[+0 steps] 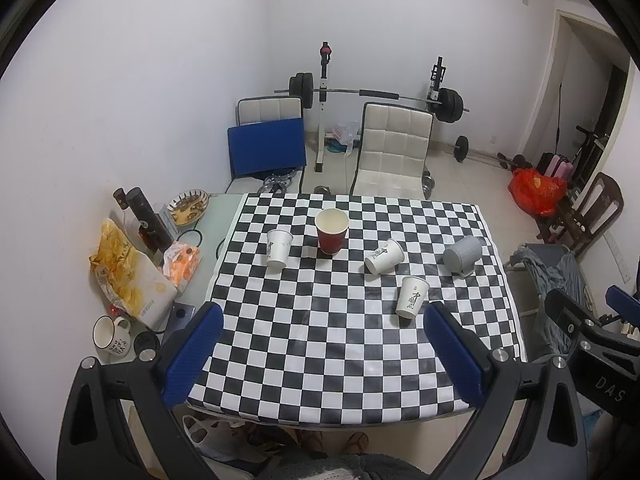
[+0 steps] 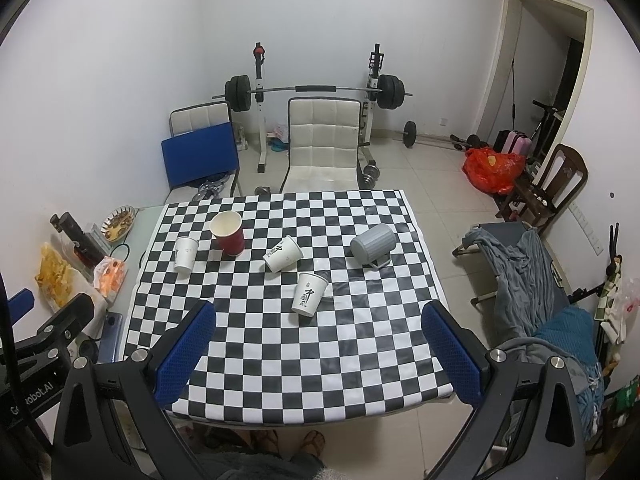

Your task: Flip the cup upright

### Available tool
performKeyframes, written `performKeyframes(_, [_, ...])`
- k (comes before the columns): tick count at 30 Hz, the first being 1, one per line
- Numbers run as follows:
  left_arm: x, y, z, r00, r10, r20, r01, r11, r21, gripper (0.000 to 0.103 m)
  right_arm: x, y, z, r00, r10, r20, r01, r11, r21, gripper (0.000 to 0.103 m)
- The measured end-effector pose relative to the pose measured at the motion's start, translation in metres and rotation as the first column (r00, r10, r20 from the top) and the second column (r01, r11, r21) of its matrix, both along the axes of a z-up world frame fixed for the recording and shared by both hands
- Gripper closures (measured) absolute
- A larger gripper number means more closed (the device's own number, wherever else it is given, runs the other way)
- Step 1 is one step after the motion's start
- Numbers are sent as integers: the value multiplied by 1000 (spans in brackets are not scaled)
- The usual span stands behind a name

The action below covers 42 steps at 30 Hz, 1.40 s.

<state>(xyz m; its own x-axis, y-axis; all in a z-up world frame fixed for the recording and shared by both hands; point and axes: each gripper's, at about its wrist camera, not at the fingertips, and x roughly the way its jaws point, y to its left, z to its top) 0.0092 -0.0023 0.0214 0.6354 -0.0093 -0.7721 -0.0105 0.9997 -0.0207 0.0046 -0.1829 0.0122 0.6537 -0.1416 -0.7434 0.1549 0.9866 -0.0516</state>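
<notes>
Grippers: left gripper (image 1: 322,350) and right gripper (image 2: 318,346), blue-padded two-finger tools, both with fingers wide apart, holding nothing, hovering over the near table edge.
Target (judged): grey ribbed plastic mug with handle (image 1: 462,255) (image 2: 372,243), on its side at the far right of the black-and-white checked tablecloth (image 1: 320,360); a tipped white printed paper cup (image 1: 384,256) at centre is a second candidate.
Mug axis: runs left-near to right-far, base toward near-left, handle against the cloth.
Direction from tool: ahead and slightly right of the right gripper; far right of the left one.
Nearer hand: right, by my reading.
Neighbours: mouth-down white paper cup (image 2: 308,294) just near-left of the mug; upright red paper cup (image 1: 331,231) and another white paper cup (image 1: 279,253) far left.
Progress: not started.
</notes>
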Motion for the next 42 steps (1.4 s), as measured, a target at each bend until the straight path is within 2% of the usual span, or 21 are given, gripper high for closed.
performKeyframes(6, [3, -2, 11, 1000, -2, 3, 2, 1000, 1, 1, 0, 3, 3, 1000, -1, 4, 1, 1000, 3, 0])
performKeyframes(42, [4, -3, 20, 1000, 0, 18, 0, 1000, 2, 1, 2, 5, 8, 1000, 8, -5, -8, 1000, 9, 0])
